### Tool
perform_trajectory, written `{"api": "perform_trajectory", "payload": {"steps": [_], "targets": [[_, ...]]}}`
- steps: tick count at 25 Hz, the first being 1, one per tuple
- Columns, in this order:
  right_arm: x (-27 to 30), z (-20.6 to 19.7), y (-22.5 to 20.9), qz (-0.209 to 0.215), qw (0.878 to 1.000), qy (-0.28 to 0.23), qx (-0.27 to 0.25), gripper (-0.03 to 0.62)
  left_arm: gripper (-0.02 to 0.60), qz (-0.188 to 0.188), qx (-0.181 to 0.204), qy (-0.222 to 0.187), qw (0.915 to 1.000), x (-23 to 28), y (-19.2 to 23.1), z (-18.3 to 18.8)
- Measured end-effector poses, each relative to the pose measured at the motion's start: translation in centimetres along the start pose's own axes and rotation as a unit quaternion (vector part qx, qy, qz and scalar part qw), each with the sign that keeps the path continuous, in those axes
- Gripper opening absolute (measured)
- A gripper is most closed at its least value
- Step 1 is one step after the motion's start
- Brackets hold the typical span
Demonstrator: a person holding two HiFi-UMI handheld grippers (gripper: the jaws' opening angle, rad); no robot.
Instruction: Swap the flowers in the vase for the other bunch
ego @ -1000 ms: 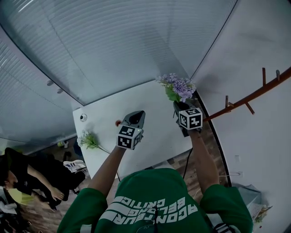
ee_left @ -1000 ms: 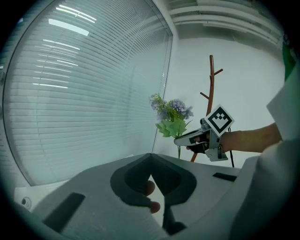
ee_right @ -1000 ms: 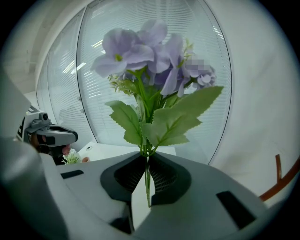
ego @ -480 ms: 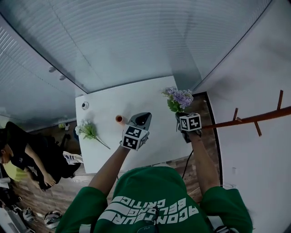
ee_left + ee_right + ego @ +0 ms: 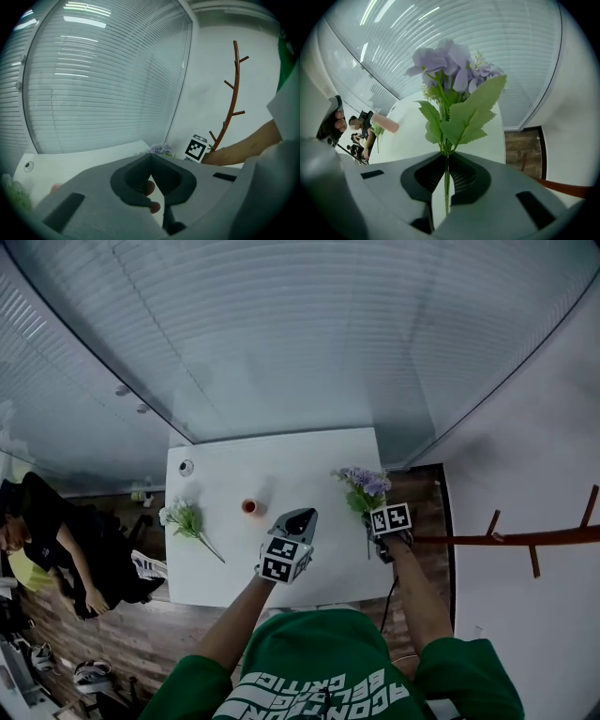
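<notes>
In the head view a white table [image 5: 281, 460] carries a small orange vase [image 5: 249, 507] near its middle, and a white bunch [image 5: 185, 518] lies flat well to the vase's left, stem pointing toward the front edge. The left gripper [image 5: 300, 518] hovers just in front and right of the vase with its jaws drawn to a point. The right gripper [image 5: 379, 514] is over the table's right edge with the purple bunch [image 5: 364, 486] rising from it. A brown coat rack [image 5: 525, 540] stands off to the right, and a person [image 5: 56, 549] sits by the table's left side. In the left gripper view the left gripper [image 5: 151, 158] has its pads meeting at the tips, no stem between them – beyond lie the purple bunch [image 5: 161, 149] and the coat rack [image 5: 232, 103]. In the right gripper view the right gripper [image 5: 446, 155] is clamped on the thin green stem [image 5: 446, 183] – leaves and purple bunch [image 5: 450, 61] stand upright above the jaws, with the vase [image 5: 386, 123] far off on the table at the left.
</notes>
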State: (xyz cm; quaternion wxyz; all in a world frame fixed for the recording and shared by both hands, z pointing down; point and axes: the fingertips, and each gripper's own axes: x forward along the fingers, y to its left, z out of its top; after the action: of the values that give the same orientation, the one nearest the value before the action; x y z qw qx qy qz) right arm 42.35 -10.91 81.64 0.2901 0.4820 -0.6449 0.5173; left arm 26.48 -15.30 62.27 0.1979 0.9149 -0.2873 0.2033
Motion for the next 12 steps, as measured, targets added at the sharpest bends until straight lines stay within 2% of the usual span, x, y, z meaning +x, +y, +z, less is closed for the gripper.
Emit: {"api": "perform_trajectory", "payload": {"steps": [5, 12], "targets": [[1.9, -0.7, -0.7, 0.017, 0.999, 0.029, 0.013, 0.031, 0.005, 0.028, -0.009, 0.004, 0.9996, -0.3, 0.5, -0.3], [2.8, -1.1, -1.1, 0.015, 0.999, 0.030, 0.016, 0.032, 0.005, 0.056, -0.014, 0.000, 0.9983, -1.2, 1.3, -0.5]]}}
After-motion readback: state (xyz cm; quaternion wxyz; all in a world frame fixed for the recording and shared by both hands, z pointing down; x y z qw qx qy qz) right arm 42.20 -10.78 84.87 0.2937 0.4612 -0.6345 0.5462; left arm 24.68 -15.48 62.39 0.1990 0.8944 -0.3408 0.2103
